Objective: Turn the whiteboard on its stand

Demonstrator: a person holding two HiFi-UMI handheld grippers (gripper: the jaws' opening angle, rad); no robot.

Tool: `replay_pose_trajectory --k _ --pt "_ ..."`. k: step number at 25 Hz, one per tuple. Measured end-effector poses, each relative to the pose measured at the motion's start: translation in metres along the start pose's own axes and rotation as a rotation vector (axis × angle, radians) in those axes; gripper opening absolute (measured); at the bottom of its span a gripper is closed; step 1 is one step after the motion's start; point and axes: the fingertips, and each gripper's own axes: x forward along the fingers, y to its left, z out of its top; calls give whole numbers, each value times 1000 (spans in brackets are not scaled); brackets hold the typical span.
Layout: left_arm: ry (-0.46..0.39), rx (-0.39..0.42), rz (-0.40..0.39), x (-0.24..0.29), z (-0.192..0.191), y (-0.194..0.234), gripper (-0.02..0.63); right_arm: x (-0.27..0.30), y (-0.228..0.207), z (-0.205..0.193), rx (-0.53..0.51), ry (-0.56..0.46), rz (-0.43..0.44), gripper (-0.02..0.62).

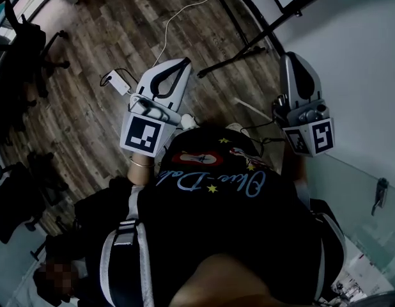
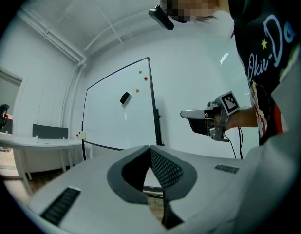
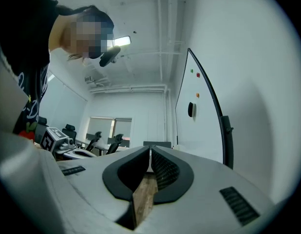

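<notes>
The whiteboard [image 2: 114, 123] sits on its stand over by the wall, well apart from both grippers, so we reckon we're only on the approach, nothing turned yet. The left gripper [image 2: 150, 149] and right gripper [image 3: 150, 152] both have their jaws pressed together on nothing. Next we'd need to reach a frame edge and open up to grab it. The left gripper view gets the board's face, eraser [image 2: 125, 98] and magnets [image 2: 145, 78]. The head view probably catches just the stand's legs [image 1: 236, 58].

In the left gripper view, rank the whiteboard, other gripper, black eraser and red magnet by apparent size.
1. whiteboard
2. right gripper, though it is nearer the camera, which enlarges it
3. black eraser
4. red magnet
</notes>
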Motion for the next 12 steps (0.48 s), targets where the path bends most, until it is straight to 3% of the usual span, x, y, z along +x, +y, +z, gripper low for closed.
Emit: replay_pose_trajectory --k 8,12 --pt "-34 -21 -66 20 7 0 2 -13 -16 9 -32 21 -85 17" --pt "-45 -23 -74 31 13 3 0 -9 -33 7 -34 -16 -130 23"
